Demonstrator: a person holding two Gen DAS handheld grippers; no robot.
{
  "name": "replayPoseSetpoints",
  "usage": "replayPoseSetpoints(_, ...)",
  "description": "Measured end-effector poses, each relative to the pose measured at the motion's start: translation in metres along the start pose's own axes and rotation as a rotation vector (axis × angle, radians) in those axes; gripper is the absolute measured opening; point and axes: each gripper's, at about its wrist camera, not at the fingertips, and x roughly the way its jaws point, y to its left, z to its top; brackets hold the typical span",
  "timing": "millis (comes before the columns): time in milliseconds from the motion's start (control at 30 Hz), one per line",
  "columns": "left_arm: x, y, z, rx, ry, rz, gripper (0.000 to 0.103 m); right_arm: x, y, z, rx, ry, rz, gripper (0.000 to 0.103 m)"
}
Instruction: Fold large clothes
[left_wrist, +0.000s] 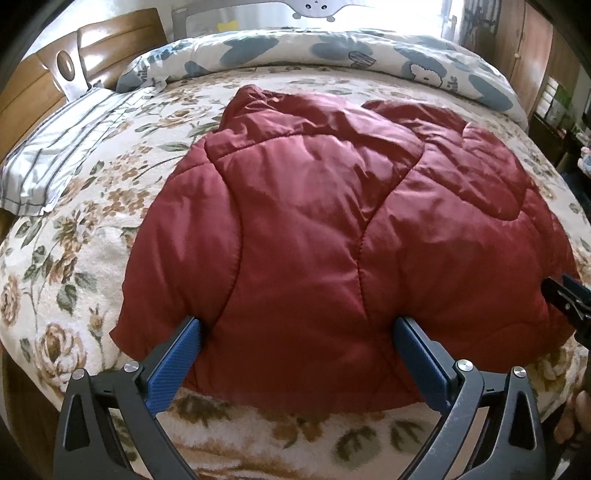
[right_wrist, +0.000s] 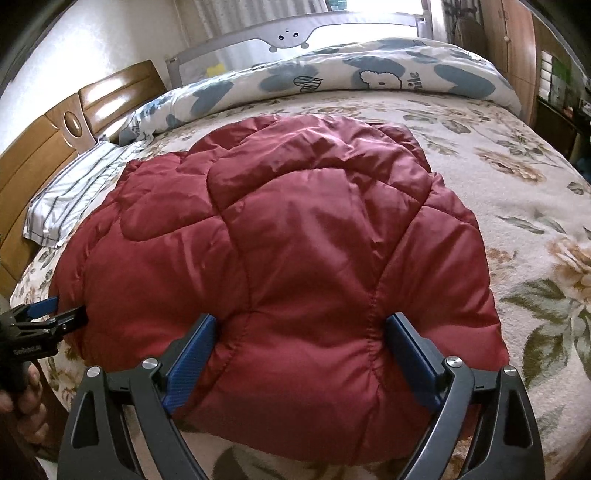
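Note:
A large dark red quilted jacket lies folded in a bulky mound on the floral bedspread; it also shows in the right wrist view. My left gripper is open, its blue fingers straddling the jacket's near hem at its left part. My right gripper is open, its fingers straddling the near hem at the right part. Each gripper shows at the edge of the other's view: the right gripper in the left wrist view, the left gripper in the right wrist view.
A striped pillow lies at the left by the wooden headboard. A rolled blue-and-white duvet runs along the far side, with a grey bed rail behind it. A wooden wardrobe stands at the right.

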Motion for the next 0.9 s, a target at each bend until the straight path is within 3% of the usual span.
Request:
replayPoseSetpoints(367, -0.028, 0.008, -0.018, -0.031, -0.002, -0.043, 0.102, -0.043, 0.013, -0.008, -0.046, -0.034, 0.032, 0.091)
replayPoseSetpoints(700, -0.043, 0.003, -0.046, 0.001, 0.016, -0.042, 0.102, -0.047, 0.028, -0.044, -0.104, 0.027, 0.034, 0.093)
replayPoseSetpoints(900, -0.061, -0.01, -0.06, 0.053, 0.032, -0.015, 0.102, -0.06, 0.031, -0.049, -0.093, 0.066, 0.058, 0.093)
